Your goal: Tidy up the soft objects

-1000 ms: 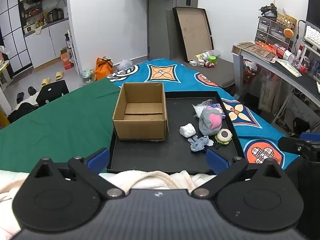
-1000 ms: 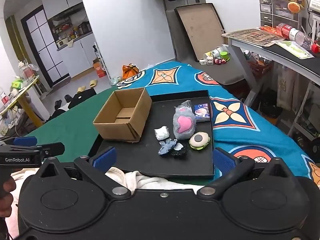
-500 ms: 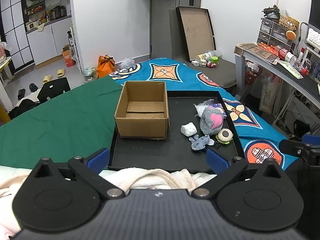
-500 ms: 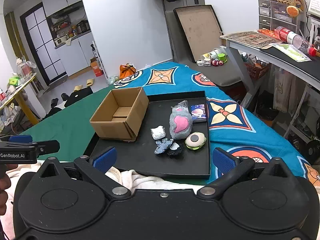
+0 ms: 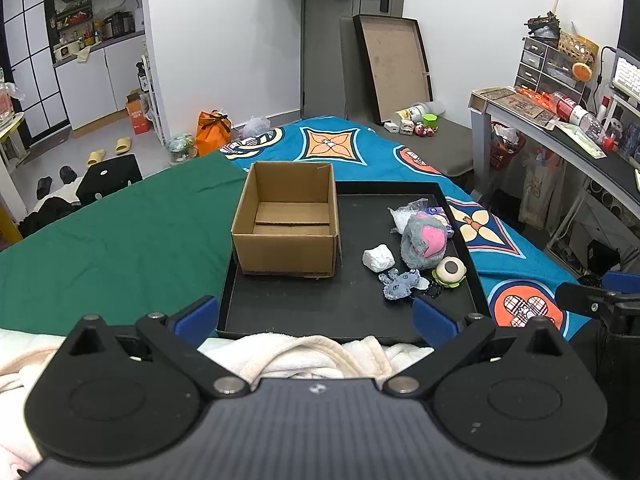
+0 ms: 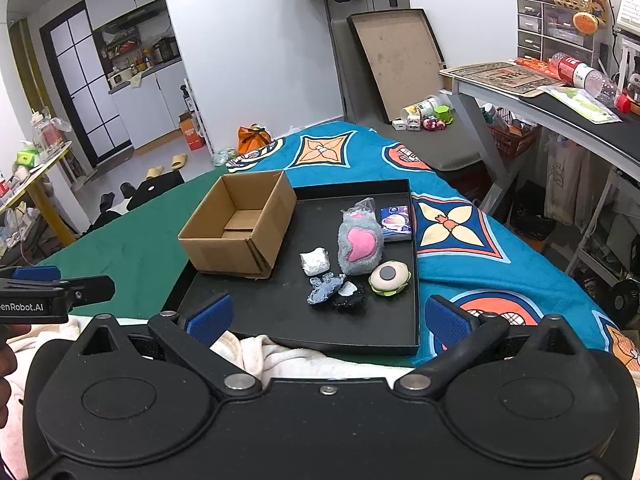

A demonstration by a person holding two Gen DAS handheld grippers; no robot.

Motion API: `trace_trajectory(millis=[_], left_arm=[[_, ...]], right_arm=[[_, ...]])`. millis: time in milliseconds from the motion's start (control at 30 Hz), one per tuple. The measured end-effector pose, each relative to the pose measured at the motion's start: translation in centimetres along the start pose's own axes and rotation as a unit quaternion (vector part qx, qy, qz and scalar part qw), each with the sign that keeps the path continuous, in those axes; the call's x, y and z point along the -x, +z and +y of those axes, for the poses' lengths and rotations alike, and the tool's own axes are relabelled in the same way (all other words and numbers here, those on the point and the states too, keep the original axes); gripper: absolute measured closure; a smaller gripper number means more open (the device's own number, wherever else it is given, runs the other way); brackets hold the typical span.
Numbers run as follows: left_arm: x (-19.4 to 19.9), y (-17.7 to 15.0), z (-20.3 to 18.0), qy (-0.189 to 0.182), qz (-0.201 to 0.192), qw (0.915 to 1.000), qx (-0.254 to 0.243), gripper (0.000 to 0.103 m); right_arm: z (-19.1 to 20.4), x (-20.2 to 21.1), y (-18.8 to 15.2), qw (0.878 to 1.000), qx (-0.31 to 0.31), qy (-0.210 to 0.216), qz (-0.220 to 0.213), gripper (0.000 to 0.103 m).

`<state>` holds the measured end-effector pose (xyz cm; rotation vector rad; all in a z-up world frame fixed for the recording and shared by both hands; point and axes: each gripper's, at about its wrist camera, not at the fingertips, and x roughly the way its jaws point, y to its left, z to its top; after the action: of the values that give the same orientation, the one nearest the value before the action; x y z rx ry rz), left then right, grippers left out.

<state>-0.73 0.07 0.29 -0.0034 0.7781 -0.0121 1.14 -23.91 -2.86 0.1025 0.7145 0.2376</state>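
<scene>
Both claws are spread wide with nothing in them, left gripper [image 5: 316,316] and right gripper [image 6: 328,316] hovering over a white towel [image 5: 304,354]. Just ahead sits the black tray [image 5: 320,320]. Cardboard box [image 5: 288,226] is ahead-left on it; grey plush [image 6: 359,246], white wad [image 6: 315,262], blue fabric bit [image 6: 325,288] and round burger-ish toy [image 6: 389,278] are clustered ahead-right.

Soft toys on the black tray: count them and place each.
4, maybe more hidden: grey plush mid-tray, burger toy to its right, blue fabric piece nearer the camera, dark piece touching it.
</scene>
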Motion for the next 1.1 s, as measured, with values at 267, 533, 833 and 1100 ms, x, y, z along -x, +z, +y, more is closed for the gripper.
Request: trace_trajectory(millis=[267,533,833,1100], left_arm=[[0.05,-0.19,0.03,-0.001,-0.001,1.0000,0.001,0.001],[0.04,-0.19,0.05,0.000,0.000,1.0000,0.001,0.001],[0.07,-0.28,0.16,0.001,0.001,1.0000,0.003,0.001],[0.02,-0.31,0.21,0.001,0.002,1.0000,0.003,0.001]], right_arm=[[0.06,0.11,-0.03,1.000,0.000,-0.002,-0.001,0.000],[0.03,0.37,0.02,1.000,0.007,-0.003,-0.002,0.000],[0.21,0.23,-0.25,1.000,0.005,-0.005,0.000,0.000],[0.13,0.06,-0.29,1.000,0.004,-0.005,0.001,0.000]])
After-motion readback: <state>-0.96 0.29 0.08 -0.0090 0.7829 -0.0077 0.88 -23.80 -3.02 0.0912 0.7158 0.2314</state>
